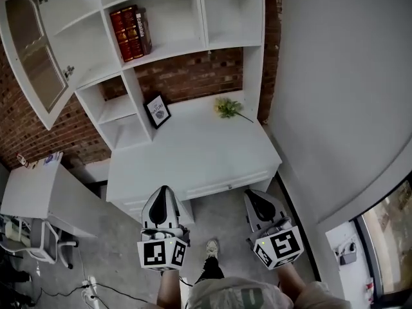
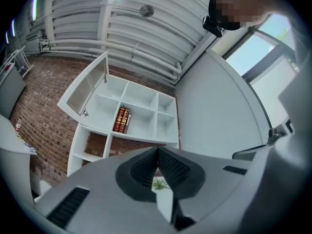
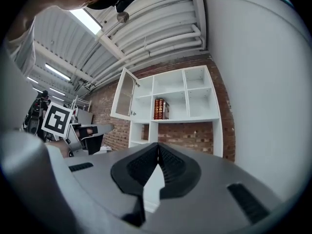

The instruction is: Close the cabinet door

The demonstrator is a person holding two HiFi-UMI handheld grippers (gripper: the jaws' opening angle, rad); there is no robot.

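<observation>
Left gripper [image 1: 163, 190] and right gripper [image 1: 253, 197] are held side by side, jaws together, empty.

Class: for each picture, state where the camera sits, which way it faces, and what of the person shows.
Head view: on the person's head, facing steeply down at the white desk; shows left gripper, right gripper, a shoe.
Left gripper view: on the left gripper, looking up past its shut jaws at the shelves.
Right gripper view: on the right gripper, looking past its shut jaws at the shelves; the left gripper's marker cube shows at left.
Shared: all show the open cabinet door and red books.
</observation>
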